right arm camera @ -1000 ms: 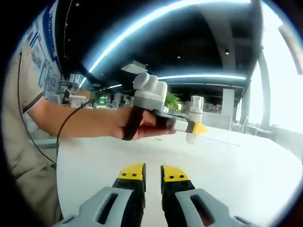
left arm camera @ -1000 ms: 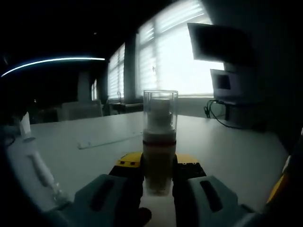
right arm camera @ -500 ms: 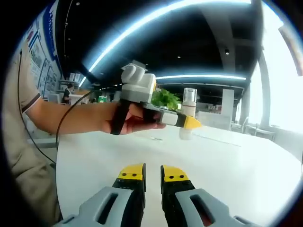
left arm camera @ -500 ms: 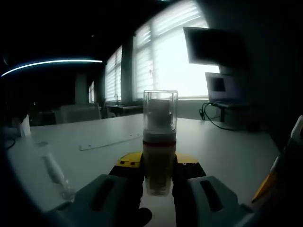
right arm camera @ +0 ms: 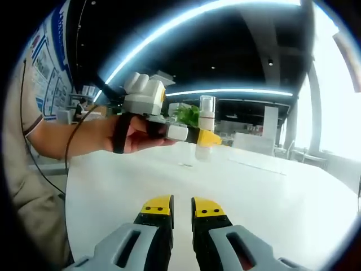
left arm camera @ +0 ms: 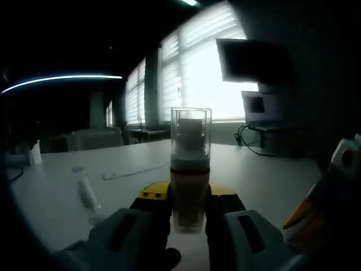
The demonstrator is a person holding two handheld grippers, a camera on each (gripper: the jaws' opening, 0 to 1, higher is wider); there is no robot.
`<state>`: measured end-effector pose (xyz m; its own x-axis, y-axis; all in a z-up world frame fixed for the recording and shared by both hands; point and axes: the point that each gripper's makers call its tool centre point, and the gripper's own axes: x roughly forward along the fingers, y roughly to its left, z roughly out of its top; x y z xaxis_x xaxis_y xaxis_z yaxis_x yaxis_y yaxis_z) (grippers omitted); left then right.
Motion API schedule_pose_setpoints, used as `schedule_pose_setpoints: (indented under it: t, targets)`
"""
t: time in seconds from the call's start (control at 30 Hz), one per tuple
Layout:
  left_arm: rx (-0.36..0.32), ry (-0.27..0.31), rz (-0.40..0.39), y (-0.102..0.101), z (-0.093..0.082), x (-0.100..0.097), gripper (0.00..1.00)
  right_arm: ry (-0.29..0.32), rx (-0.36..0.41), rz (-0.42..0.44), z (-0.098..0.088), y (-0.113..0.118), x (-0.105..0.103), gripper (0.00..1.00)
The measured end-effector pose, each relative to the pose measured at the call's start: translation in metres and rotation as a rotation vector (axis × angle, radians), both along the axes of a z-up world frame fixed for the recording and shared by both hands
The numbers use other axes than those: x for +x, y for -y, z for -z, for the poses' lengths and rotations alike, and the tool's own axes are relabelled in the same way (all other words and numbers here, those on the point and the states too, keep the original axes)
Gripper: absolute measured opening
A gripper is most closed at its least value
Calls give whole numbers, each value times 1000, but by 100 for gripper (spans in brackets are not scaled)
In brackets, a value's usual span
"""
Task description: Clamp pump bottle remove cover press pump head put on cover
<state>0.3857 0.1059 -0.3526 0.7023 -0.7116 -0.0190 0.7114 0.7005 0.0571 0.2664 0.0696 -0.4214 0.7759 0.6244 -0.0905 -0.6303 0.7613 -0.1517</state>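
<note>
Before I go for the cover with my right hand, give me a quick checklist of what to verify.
1. Left gripper clamped on the bottle: ok.
2. Bottle upright between the fingers: ok.
3. Clear cover in place over the pump head: ok.
4. Right gripper opened enough to take the cover: not ok, fingers nearly together.
5. Bottle lifted off the table: ok.
6. Grip firm enough to resist the pull: cannot tell.

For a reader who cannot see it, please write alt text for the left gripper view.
The left tongs are shut on a pump bottle that stands upright, its clear cover on. Behind it lies a pale table before bright windows; the right tongs enter from the right.
</note>
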Motion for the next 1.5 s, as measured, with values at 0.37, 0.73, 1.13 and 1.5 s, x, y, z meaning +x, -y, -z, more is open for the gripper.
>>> schedule_pose_setpoints:
  t: [0.37,0.73,1.13,1.5]
  targets:
    - [0,3,20,-14,-8,-19,14,2,-6,5,0,0,0,8]
    - [15,22,53,-25,-5,-46,14,5,-12,9,0,0,0,8]
    - [16,24,54,-43,1,-61,14,3,-14,15,1,2,1,8]
    - [27,11,73,-53,15,-78,14,3,-20,16,1,0,0,8]
